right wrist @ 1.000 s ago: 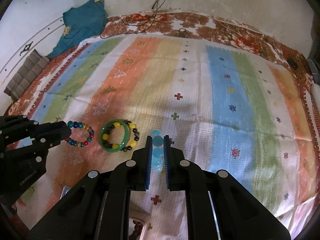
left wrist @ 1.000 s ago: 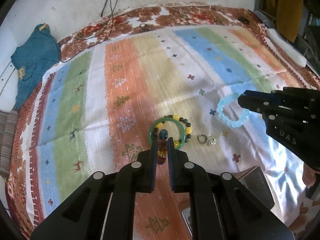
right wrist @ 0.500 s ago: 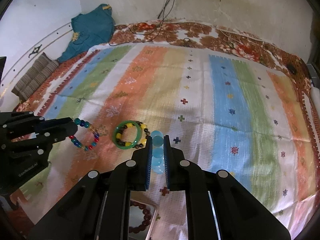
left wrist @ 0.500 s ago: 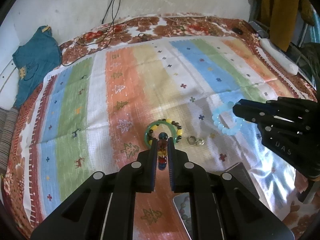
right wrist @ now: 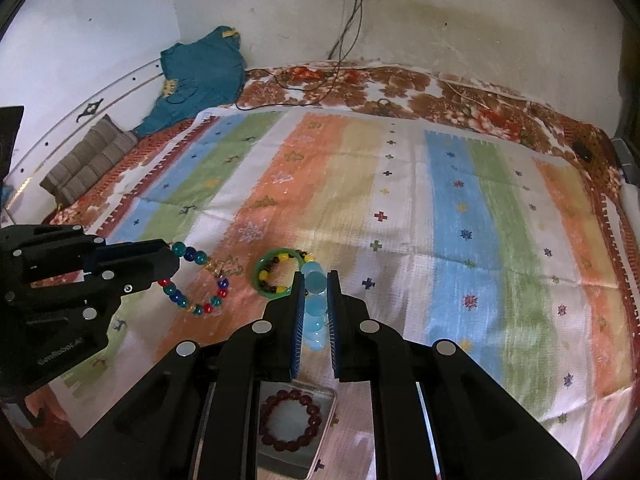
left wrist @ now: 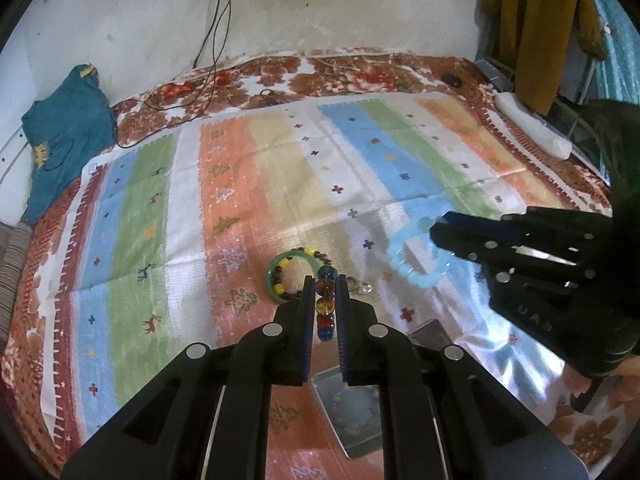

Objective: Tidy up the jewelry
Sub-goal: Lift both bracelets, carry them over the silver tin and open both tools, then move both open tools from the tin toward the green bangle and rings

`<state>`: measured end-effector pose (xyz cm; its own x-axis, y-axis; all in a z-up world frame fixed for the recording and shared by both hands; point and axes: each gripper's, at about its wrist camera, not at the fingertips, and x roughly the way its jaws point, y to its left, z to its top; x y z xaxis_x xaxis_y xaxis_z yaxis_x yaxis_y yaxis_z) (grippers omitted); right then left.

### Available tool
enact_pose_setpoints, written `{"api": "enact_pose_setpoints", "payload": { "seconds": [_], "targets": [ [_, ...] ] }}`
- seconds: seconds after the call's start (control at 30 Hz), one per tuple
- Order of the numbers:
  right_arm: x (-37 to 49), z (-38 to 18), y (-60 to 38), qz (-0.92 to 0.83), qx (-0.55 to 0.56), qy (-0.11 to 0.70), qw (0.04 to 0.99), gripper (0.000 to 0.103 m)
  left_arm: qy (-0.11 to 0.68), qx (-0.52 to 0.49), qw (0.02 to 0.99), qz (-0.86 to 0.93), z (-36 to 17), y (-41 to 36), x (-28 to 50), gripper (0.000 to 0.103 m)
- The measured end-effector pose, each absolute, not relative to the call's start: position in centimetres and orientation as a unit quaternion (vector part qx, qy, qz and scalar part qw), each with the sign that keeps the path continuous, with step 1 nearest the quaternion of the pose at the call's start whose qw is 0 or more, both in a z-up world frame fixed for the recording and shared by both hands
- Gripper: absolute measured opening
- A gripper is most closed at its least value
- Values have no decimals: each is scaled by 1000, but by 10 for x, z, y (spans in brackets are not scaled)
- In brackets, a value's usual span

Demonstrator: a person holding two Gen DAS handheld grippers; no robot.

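Striped cloth (right wrist: 452, 208): blue, green, white, orange and tan bands with small crosses and trees. Between the black left gripper (left wrist: 325, 280) jaws, a multicoloured bead bracelet (right wrist: 196, 280); between the black right gripper (right wrist: 314, 276) jaws, a pale blue bead bracelet (left wrist: 416, 256). Just beyond both tips, a green bangle (right wrist: 276, 270).

striped cloth (right wrist: 460, 216) open beyond, green bangle (left wrist: 280, 276) just ahead

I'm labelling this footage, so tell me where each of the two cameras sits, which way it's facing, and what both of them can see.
Left wrist: on the left gripper, looking forward and down at the striped blanket; its fingers pinch a multicoloured bead bracelet; right gripper at right.
Right wrist: on the right gripper, same direction; pinches a pale blue bracelet; left gripper at left.
Shared: green bangle, blanket, teal garment.
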<state>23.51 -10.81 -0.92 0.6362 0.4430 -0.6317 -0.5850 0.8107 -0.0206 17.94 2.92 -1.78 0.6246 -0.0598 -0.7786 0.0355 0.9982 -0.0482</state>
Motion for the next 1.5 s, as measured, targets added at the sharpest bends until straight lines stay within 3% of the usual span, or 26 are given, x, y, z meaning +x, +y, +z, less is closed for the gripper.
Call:
{"api": "enact_pose_setpoints", "payload": {
  "seconds": [1.33,1.4,1.5],
  "targets": [
    [163,-19,-139,333,-93,331,878,12,408,-46,910,-58,-6,-7,109,9],
    [163,-20,-140,329,-92,332,879,14,410,-58,909,-49,-6,-3,109,10],
    [165,-18,-145,323,-81,332,883,33,409,-79,908,-39,-6,7,109,19]
  ]
}}
